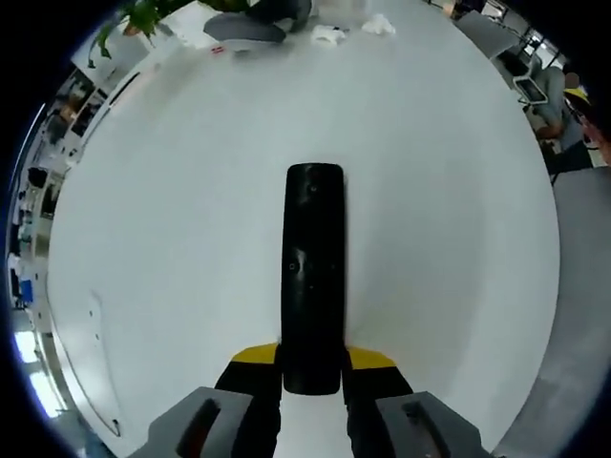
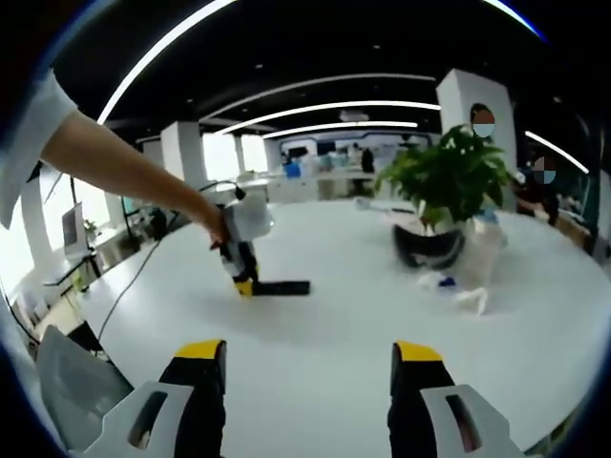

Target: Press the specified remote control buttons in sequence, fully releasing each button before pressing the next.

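Left gripper view: the left gripper [image 1: 312, 377] pinches the near end of the remote control [image 1: 313, 277], a long black bar lying flat on the white table [image 1: 143, 239] and pointing away from the camera, its yellow-tipped jaws pressed against the two long sides. A round button cluster shows faintly at mid-length; the individual keys are too dark to tell apart. The remote looks light, rigid and smooth-shelled, so it is likely to slide or pivot on the slick tabletop under a push; the grip across its narrow end seems the sensible hold, leaving the key face uncovered. Right gripper view: the person's arm [image 2: 124, 167] reaches in from the left to the left gripper [image 2: 241, 272], and the remote control [image 2: 280, 287] lies beyond it, well apart from the right gripper [image 2: 308, 372], whose jaws stand spread and hold nothing. A potted plant [image 2: 441, 186] stands farther right on the table [image 2: 315, 324].
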`<state>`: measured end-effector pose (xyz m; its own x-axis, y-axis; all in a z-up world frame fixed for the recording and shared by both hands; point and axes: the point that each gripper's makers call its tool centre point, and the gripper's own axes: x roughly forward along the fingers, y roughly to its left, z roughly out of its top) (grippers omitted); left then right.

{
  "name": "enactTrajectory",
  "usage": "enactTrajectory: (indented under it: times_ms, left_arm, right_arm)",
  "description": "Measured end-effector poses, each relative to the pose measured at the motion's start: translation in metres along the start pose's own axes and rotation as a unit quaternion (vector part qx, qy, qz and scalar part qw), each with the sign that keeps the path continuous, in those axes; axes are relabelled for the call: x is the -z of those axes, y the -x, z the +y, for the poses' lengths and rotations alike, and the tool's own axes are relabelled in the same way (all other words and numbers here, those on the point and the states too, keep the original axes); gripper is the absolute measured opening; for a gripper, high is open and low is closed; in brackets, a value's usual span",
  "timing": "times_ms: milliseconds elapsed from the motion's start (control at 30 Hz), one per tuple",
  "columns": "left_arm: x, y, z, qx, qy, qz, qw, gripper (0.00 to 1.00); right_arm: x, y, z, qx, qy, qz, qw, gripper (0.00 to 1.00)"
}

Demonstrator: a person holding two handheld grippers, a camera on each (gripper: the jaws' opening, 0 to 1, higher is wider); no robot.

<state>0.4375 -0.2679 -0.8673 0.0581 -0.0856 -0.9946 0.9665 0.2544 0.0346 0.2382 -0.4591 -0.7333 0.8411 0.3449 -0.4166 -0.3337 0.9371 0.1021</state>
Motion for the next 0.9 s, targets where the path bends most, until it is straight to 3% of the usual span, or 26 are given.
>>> enactTrajectory:
  times_ms: [533, 900]
  left_arm:
    - [0.007, 0.001, -0.019, -0.002, 0.028, -0.026, 0.9993, 0.23]
    - [0.009, 0.000, -0.028, -0.002, 0.024, -0.008, 0.9997, 0.23]
  right_arm:
    - [0.000, 0.001, 0.000, 0.001, 0.008, -0.002, 1.0000, 0.68]
    - [0.001, 0.000, 0.000, 0.001, 0.013, 0.001, 0.9999, 0.67]
